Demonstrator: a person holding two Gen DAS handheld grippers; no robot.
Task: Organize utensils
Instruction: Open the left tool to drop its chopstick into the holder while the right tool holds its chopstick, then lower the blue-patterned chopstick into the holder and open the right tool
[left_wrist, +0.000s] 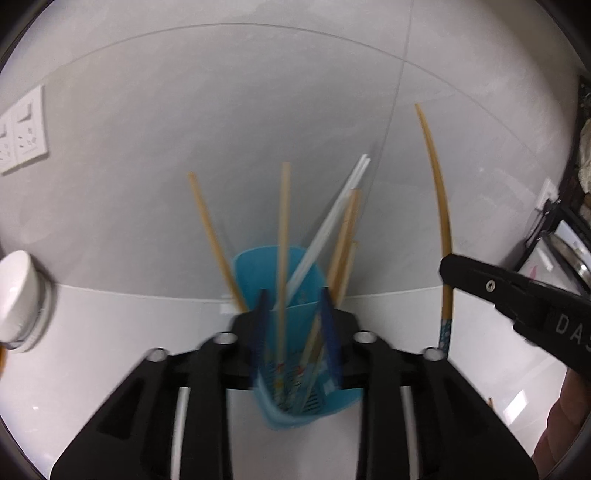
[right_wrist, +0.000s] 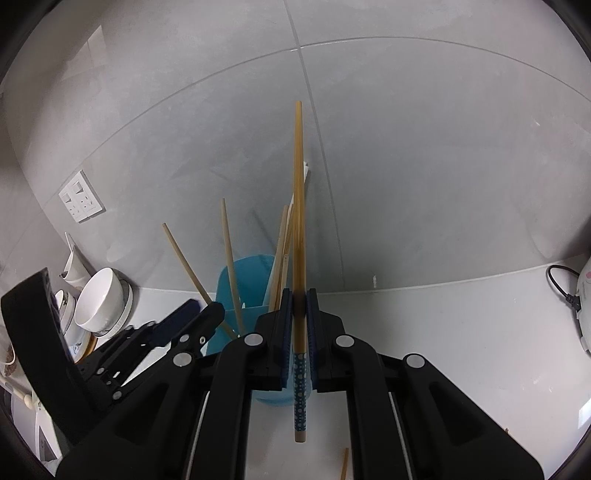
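Right tongs (right_wrist: 299, 325) pinched tight on one long chopstick (right_wrist: 298, 221), standing nearly straight up, dotted end down. Blue holder (right_wrist: 236, 284) just behind and left, on the tabletop (right_wrist: 443, 350). Left tongs (left_wrist: 293, 325) partly open around the holder, gripping nothing.

A home kitchen worktop against a tiled wall.

Large pale grey wall tiles (right_wrist: 406, 166) rise behind a glossy white worktop (right_wrist: 461, 350). At the worktop's left edge stand stacked white bowls (right_wrist: 98, 299) and dishes; a blue plastic utensil holder (right_wrist: 243, 280) full of chopsticks (right_wrist: 231, 258) sits near the back edge. White wall sockets (right_wrist: 80, 201) are set into the tiles, and a white corded appliance (right_wrist: 583, 306) rests at the right edge.
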